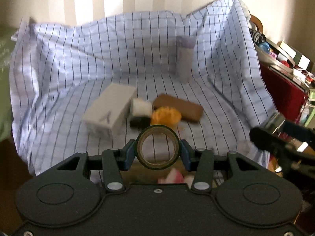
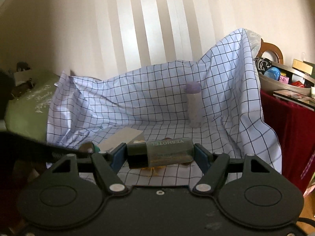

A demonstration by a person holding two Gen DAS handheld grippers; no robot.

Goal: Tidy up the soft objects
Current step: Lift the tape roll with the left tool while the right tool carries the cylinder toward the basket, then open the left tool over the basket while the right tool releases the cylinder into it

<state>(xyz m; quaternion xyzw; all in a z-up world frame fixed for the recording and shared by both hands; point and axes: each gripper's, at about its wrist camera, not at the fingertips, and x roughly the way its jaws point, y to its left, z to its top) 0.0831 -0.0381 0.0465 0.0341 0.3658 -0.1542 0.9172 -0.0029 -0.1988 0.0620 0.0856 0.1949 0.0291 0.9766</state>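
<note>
On the cloth (image 1: 78, 63) a box (image 1: 110, 110) lies at the left. Just right of it sits a small block (image 1: 141, 107), then a round puff (image 1: 166, 116), and behind the puff a flat bar (image 1: 178, 107). Farther back, toward the right, a bottle (image 1: 185, 59) stands upright. A tape roll (image 1: 158, 147) is in front of the puff.

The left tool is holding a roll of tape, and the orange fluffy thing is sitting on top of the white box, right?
Not quite. The left tool does hold the roll of tape, but the orange fluffy thing lies on the checked cloth, beside the brown pad, apart from the white box. The left wrist view shows it.
</note>
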